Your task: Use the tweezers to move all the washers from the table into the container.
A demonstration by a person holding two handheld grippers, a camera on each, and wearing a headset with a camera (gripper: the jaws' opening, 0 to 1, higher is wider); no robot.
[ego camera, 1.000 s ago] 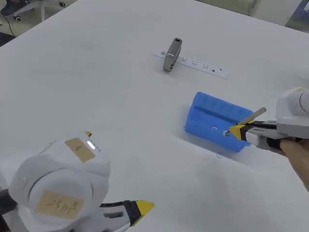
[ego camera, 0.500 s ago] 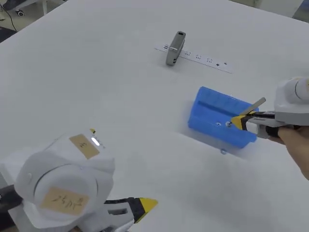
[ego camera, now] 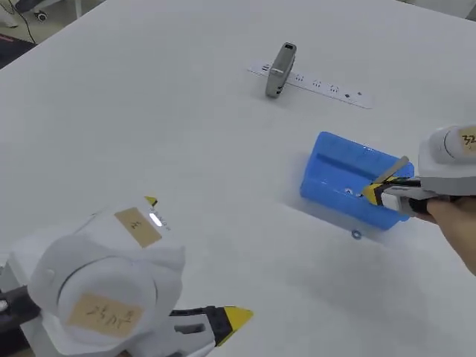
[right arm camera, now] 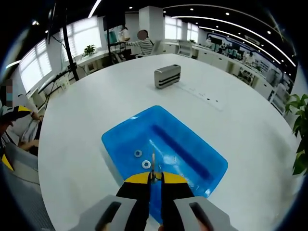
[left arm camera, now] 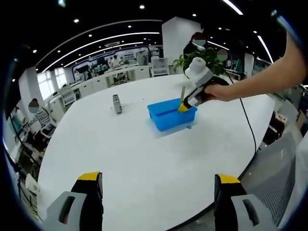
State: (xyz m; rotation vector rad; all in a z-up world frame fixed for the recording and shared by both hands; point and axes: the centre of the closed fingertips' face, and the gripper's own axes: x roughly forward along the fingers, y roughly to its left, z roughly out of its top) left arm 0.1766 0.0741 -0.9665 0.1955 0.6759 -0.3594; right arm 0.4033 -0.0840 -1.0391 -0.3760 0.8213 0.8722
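The container (right arm camera: 192, 159) is a shallow rectangular tray of clear blue plastic, and it stands on the white table (ego camera: 149, 111). Inside it lie two washers (right arm camera: 138, 153), small flat silver rings, each with a round hole, close to each other near one wall. The right gripper (right arm camera: 150, 179) has its jaws pressed together on the tweezers (right arm camera: 153, 163), a thin metal pair. Their tips point down into the container, just beside the nearer ring; I cannot tell if they touch it. A loose washer (ego camera: 356, 234) lies on the table just beside the outer wall of the container. The left gripper (left arm camera: 158, 180) has its jaws spread wide with nothing between them, well apart from the container. Farther on the table a grey metal block (ego camera: 280, 69) stands at one end of a white power strip (ego camera: 327, 89).
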